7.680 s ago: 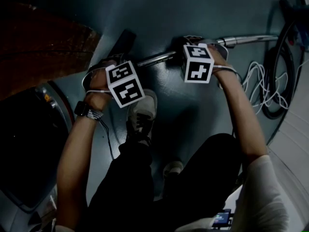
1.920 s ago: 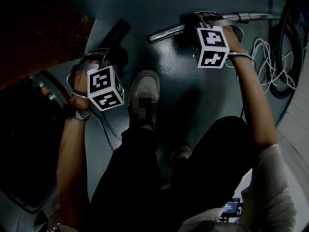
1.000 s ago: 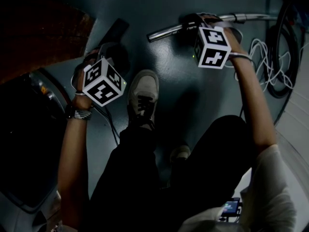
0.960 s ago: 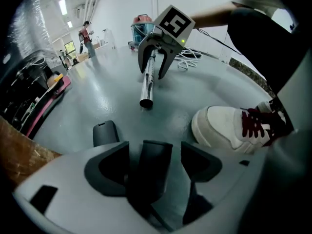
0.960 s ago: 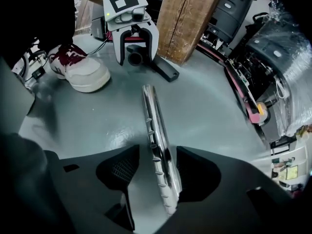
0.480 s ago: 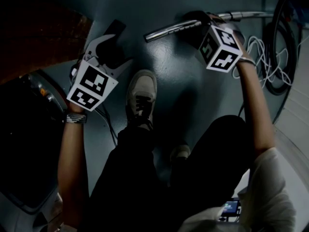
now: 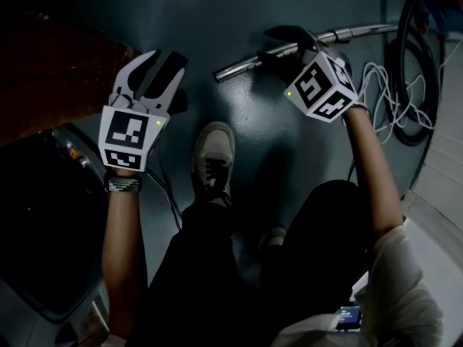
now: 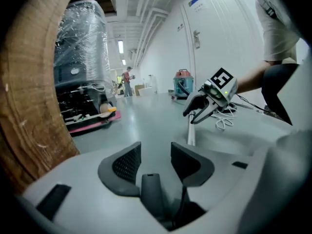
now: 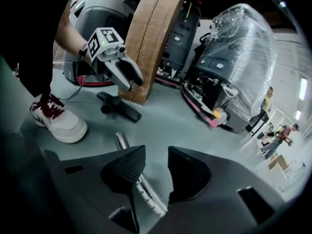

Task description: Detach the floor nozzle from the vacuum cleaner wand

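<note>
- On the floor at eleven o'clock from the shoe point(image 7: 213, 157), the floor nozzle point(image 9: 121, 109) lies by itself. The wand point(image 7: 246, 65) ends at twelve o'clock, and bare floor shows between the two.
- A few seconds ago the two were joined, and a second ago each was still being handled. Both tongs have since let go and lifted clear, so the separation looks finished.
- The left tongs point(image 7: 165, 60) are released, with nothing between the jaws, which are drawing together.
- The right tongs point(image 7: 286, 45) are also released and closing. The wand runs beneath them, probably clear of the pads, though the dim angle leaves some doubt.
- From the head view the nozzle is mostly covered by the left tongs, so only the right gripper view shows it plainly.
- The wand's far end runs toward two o'clock into dark cables and cannot be followed.
</note>
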{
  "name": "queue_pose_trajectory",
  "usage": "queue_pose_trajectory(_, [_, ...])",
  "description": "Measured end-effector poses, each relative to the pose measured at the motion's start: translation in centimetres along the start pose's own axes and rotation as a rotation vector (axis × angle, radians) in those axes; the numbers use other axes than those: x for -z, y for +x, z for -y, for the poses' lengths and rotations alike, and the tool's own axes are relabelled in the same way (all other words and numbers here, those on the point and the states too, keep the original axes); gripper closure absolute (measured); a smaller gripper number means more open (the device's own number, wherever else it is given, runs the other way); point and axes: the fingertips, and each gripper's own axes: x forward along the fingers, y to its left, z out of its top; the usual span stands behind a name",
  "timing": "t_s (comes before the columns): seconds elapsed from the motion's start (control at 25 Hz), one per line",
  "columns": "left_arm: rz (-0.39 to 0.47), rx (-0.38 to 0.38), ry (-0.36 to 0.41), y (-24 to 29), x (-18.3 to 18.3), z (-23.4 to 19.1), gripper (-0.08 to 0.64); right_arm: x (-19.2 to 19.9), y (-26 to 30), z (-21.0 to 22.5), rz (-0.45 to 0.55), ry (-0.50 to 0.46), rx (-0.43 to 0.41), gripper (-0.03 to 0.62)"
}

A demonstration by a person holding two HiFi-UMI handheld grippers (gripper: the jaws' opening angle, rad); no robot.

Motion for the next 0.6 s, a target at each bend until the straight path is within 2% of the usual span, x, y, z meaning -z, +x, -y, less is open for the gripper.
queue_pose_trajectory(0.16, [0.11, -0.094, 0.023, -0.5, -2.7, -0.5, 0.454, -2.8, -1.8, 1.9, 0.133, 0.069, 0.092, 0.527])
queue_pose_trajectory(0.28, [0.191, -0.147, 0.037, -1.4, -5.1, -1.2, 0.543, -3.9, -3.4, 3.4, 0.21, 0.136, 0.151, 0.549])
queue_pose_trajectory(0.6, [0.297, -0.24, 0.016, -3.4, -10.0, -3.1, 0.558, -7.2, -8.1, 7.8, 0.445, 0.341, 0.28, 0.56])
